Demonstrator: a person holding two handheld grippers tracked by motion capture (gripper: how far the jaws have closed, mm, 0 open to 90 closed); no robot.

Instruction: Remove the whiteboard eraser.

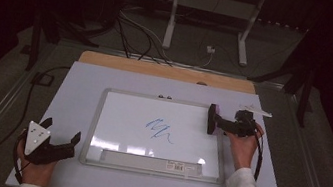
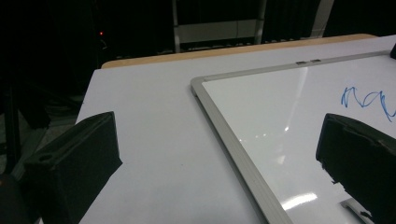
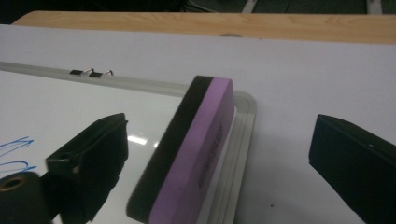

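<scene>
A whiteboard point(image 1: 125, 117) in a silver frame lies flat on the white table top, with a blue scribble point(image 1: 160, 129) near its middle. A purple eraser with a black felt side point(image 1: 211, 119) stands on its edge at the board's right rim. My right gripper point(image 1: 218, 123) reaches it from the right. In the right gripper view the eraser point(image 3: 196, 149) sits between the jaws of my right gripper point(image 3: 219, 128), with a gap on each side. My left gripper point(image 1: 62, 128) rests open at the table's front left, beside the board's frame point(image 2: 233, 140), with nothing between its jaws.
A white pen-like object point(image 1: 253, 109) lies on the table behind the right hand. The board's front rim carries a grey tray point(image 1: 151, 162). Two small clips point(image 3: 91, 73) sit on the far rim. A wooden strip point(image 1: 168, 71) edges the table's back, with cables and a stand on the floor beyond.
</scene>
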